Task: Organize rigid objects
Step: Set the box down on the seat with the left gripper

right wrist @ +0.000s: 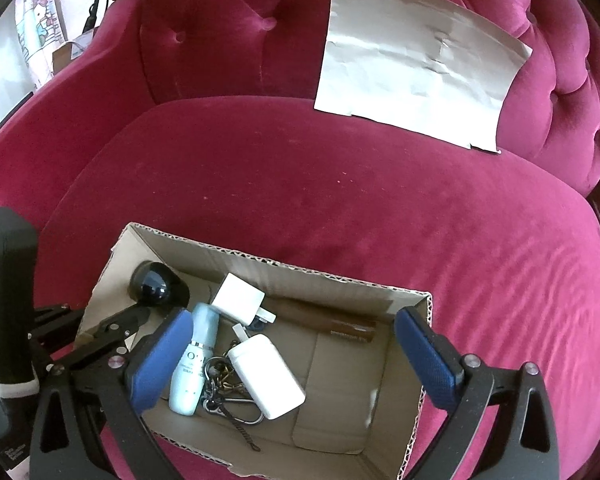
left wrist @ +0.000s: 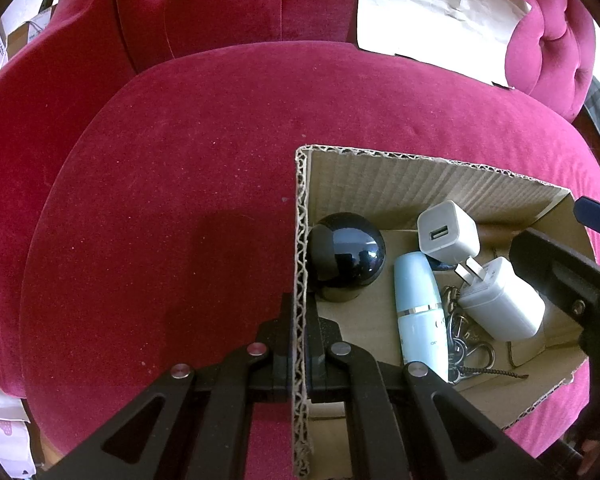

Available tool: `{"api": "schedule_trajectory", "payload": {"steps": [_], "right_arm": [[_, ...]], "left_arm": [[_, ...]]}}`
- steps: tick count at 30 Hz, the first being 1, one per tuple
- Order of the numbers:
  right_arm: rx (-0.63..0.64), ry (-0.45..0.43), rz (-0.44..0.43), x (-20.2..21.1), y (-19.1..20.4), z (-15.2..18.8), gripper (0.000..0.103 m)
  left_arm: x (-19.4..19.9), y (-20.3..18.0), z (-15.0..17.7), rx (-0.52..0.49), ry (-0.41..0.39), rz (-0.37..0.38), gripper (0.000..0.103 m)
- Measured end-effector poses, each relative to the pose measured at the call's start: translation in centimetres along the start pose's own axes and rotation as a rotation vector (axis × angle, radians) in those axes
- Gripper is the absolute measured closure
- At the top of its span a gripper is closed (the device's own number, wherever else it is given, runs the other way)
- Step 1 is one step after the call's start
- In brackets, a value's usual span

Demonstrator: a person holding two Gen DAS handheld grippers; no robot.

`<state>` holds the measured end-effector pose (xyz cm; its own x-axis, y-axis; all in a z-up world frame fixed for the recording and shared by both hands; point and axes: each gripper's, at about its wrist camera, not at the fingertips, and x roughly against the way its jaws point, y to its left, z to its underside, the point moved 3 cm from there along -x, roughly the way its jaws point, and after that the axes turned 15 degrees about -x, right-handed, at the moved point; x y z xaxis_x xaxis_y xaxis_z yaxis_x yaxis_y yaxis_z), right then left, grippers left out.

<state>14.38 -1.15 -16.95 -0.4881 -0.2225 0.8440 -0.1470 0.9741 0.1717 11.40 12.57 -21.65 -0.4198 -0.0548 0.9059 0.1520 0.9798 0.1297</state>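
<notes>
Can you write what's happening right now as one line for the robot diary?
left gripper: shut on cardboard box wall | right gripper: open above box | inside: black ball, two white chargers, blue bottle, keys

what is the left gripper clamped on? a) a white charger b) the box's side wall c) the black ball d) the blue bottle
b: the left gripper has its fingers shut on either side of the cardboard box wall; the black ball sits untouched inside.
</notes>
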Motion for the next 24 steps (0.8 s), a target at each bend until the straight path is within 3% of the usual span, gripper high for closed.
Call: {"api": "schedule_trajectory", "payload": {"steps": [17, 20, 23, 24], "right_arm": [[-0.049, -0.004, 0.019, 0.5, -1.2, 0.3, 0.000], [-0.065, -0.023, 0.020, 1.1, -1.5, -0.2, 0.000], [-0.076, -0.032, 0.026, 1.6, -1.9, -0.3, 0.000], [-0.077, -0.034, 0.030, 1.7, -2.0, -0.3, 0.000]], "left_arm": [[0.2, -0.1, -0.1, -0.003, 0.006, 0.000, 0.100], [0.5, -0.1, -0.2, -0.004, 0.001, -0.002, 0.095], [0.6, -0.3, -0.2, -0.004, 0.004, -0.003, 0.071], [0.6, -0.4, -0.1, -0.010, 0.009, -0.002, 0.056]]}}
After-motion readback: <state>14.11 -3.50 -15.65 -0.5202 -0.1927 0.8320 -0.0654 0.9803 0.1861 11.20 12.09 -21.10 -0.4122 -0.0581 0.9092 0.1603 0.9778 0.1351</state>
